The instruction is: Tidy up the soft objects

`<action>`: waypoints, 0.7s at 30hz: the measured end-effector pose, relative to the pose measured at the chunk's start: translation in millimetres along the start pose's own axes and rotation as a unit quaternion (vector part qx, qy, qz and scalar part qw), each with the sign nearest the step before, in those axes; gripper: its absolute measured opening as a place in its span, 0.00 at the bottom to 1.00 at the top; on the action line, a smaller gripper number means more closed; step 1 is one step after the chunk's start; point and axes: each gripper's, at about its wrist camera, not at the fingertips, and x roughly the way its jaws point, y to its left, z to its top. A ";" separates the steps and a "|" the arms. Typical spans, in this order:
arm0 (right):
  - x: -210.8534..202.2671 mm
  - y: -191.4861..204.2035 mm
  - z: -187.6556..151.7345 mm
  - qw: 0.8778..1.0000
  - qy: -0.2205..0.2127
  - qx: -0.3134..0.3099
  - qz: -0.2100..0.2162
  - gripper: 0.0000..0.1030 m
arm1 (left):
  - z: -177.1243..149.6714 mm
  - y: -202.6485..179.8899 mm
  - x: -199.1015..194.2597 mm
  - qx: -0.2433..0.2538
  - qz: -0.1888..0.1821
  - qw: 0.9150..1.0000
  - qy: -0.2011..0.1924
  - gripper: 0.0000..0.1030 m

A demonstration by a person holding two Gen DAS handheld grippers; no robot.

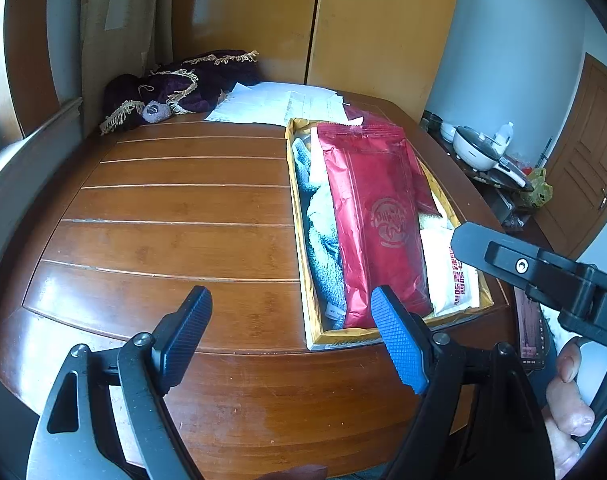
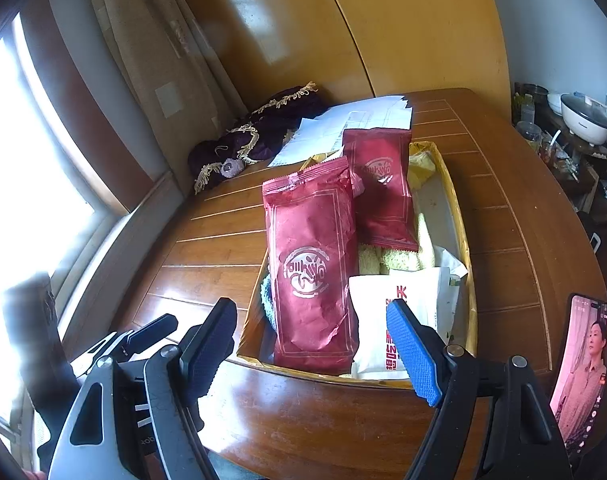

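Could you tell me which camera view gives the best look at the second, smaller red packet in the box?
The right wrist view: the smaller red packet shows nearly whole, lying behind the large red packet in the box. In the left wrist view, the large red packet covers it almost entirely.

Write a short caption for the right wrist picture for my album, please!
Open right hand-held gripper hovers near a yellow box holding two red packets, a white packet and fluffy cloths.

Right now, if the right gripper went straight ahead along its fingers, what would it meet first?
Probably the big crinkled red foil packet lying in the yellow-rimmed box. The open right gripper points at the packet's near end, though the box's near rim may come first; depth is unclear.
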 end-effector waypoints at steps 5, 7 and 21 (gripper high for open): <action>2.0 -3.2 0.2 1.000 0.000 0.002 0.005 0.77 | 0.0 -2.3 4.1 0.004 0.004 1.000 0.002 0.80; 4.8 -3.7 1.0 1.000 0.003 0.003 0.003 0.77 | -0.1 -2.2 5.3 0.005 0.006 1.000 0.003 0.80; 7.1 1.4 -0.3 1.000 0.002 -0.015 -0.010 0.77 | 1.5 -0.6 7.0 0.007 0.016 1.000 -0.005 0.80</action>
